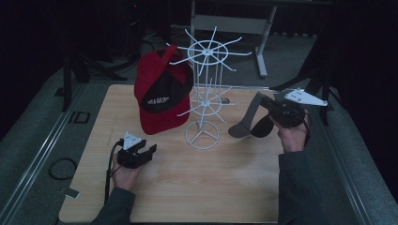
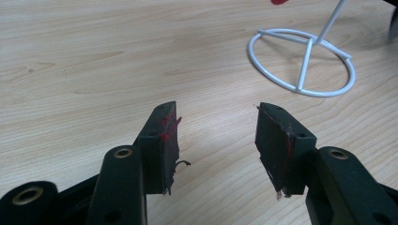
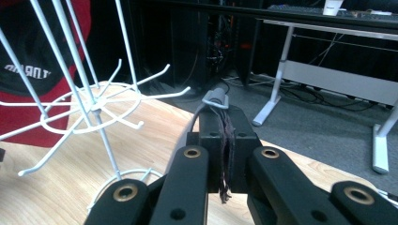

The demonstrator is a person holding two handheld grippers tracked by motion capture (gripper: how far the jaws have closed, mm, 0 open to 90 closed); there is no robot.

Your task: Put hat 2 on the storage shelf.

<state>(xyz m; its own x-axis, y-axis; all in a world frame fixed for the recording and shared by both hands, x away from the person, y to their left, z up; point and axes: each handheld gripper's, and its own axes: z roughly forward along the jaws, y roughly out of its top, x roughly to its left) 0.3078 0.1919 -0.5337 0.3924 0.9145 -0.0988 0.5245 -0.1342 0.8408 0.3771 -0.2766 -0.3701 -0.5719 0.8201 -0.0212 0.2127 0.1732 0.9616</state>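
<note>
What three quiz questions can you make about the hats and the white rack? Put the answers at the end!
1. Which gripper holds the grey cap?
2. True or false: the red cap hangs on the white wire rack.
3. Are the jaws of the left gripper open or shut?

Key:
1. The right gripper, jaws shut on the cap's strap.
2. True; it hangs on the rack's left side, above the wooden table.
3. Open, with nothing between them.
</note>
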